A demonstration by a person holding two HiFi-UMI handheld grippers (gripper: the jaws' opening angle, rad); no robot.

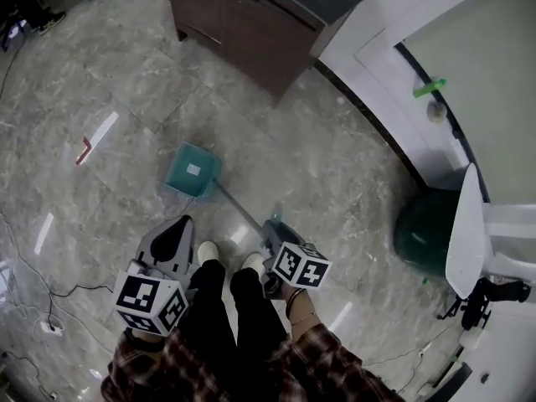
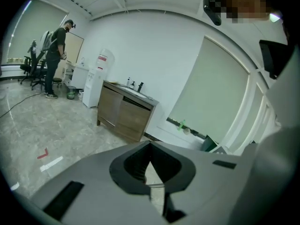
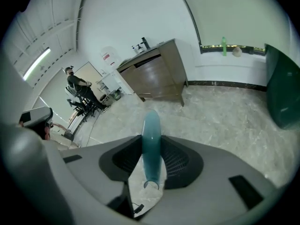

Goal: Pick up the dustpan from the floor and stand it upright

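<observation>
Head view: dustpan (image 1: 194,172) handle end hidden (inside right claw (image 3: 151,144), clamped); left claw (image 2: 150,149) together

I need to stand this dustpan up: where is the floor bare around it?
Bare floor lies between the dustpan and the wooden cabinet, and right of its handle toward the dark green bin. Crowded: cables at lower left, a red tape mark at left, shoes just below the pan.
</observation>
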